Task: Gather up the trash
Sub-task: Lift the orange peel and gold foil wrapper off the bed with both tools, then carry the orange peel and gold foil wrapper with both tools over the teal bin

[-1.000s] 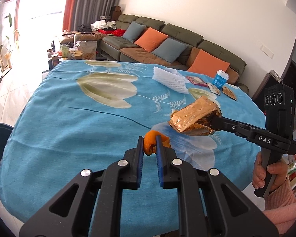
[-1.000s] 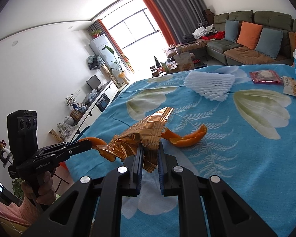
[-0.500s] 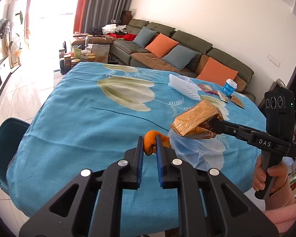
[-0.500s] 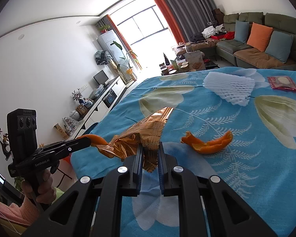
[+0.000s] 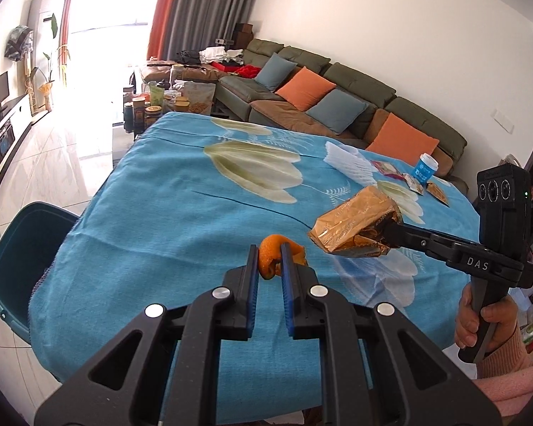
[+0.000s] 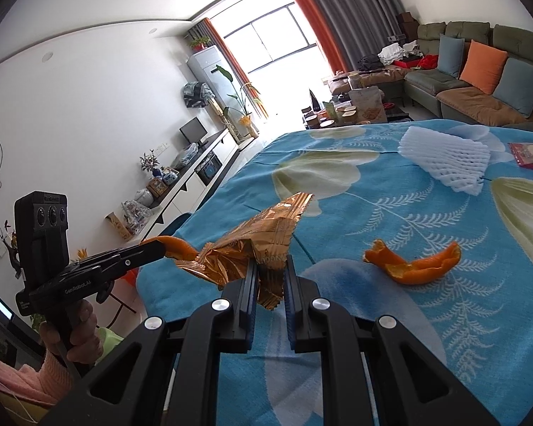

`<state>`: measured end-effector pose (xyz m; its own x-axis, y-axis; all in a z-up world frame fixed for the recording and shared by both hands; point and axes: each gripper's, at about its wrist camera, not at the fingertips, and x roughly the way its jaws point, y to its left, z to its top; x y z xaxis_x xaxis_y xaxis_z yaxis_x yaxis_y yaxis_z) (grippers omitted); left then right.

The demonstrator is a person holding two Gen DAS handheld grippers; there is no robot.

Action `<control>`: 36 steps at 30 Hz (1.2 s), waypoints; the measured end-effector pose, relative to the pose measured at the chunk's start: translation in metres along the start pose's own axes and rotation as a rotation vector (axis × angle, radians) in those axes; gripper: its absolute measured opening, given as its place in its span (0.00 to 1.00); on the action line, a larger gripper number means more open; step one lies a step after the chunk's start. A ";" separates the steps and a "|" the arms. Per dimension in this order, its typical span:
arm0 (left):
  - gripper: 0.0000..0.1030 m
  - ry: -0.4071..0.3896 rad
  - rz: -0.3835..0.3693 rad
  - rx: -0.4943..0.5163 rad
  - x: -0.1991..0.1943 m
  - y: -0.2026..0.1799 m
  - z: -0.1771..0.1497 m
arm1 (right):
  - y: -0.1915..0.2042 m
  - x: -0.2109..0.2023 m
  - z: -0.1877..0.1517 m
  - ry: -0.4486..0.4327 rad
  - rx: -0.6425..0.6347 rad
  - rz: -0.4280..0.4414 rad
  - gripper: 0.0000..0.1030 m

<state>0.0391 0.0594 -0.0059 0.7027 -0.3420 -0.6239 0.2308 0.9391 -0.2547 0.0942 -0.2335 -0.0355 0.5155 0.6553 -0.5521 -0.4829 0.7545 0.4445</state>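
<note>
My left gripper [image 5: 269,252] is shut on a piece of orange peel [image 5: 270,252], held above the blue tablecloth near its left edge. My right gripper [image 6: 270,266] is shut on a crumpled gold foil wrapper [image 6: 263,241]; the left wrist view shows that wrapper [image 5: 355,229] hanging just right of the peel. A dark teal bin [image 5: 14,248] stands on the floor beside the table's left edge. Another orange peel [image 6: 414,264] lies on the cloth. The right wrist view shows the left gripper [image 6: 161,246] with its peel [image 6: 177,246] at lower left.
White foam netting [image 6: 447,158], a red packet [image 6: 531,152], small snack wrappers [image 5: 414,183] and a blue cup [image 5: 425,168] lie farther back on the table [image 5: 181,191]. A sofa with cushions [image 5: 337,106] runs behind. A person's hands [image 5: 479,323] hold both gripper handles.
Both grippers have moved left across the table with the peel and wrapper still clamped. The teal bin has come further into the left wrist view.
</note>
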 end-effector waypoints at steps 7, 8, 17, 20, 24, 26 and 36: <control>0.12 -0.010 0.014 -0.019 -0.006 0.009 -0.001 | 0.006 0.013 0.003 0.012 -0.015 0.016 0.12; 0.12 -0.011 0.016 -0.021 -0.007 0.010 -0.001 | 0.007 0.014 0.004 0.013 -0.018 0.018 0.12; 0.12 -0.021 0.038 -0.044 -0.011 0.022 -0.003 | 0.014 0.030 0.009 0.027 -0.037 0.046 0.12; 0.12 -0.026 0.046 -0.053 -0.014 0.027 -0.004 | 0.018 0.034 0.012 0.032 -0.043 0.052 0.12; 0.12 -0.032 0.055 -0.064 -0.016 0.032 -0.004 | 0.021 0.038 0.014 0.038 -0.053 0.064 0.12; 0.12 -0.036 0.061 -0.070 -0.018 0.035 -0.005 | 0.025 0.041 0.015 0.040 -0.059 0.068 0.12; 0.12 -0.055 0.088 -0.103 -0.028 0.052 -0.006 | 0.037 0.056 0.019 0.058 -0.080 0.095 0.12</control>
<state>0.0276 0.1178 -0.0065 0.7534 -0.2533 -0.6068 0.0982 0.9558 -0.2771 0.1185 -0.1678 -0.0366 0.4238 0.7186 -0.5514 -0.5840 0.6821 0.4401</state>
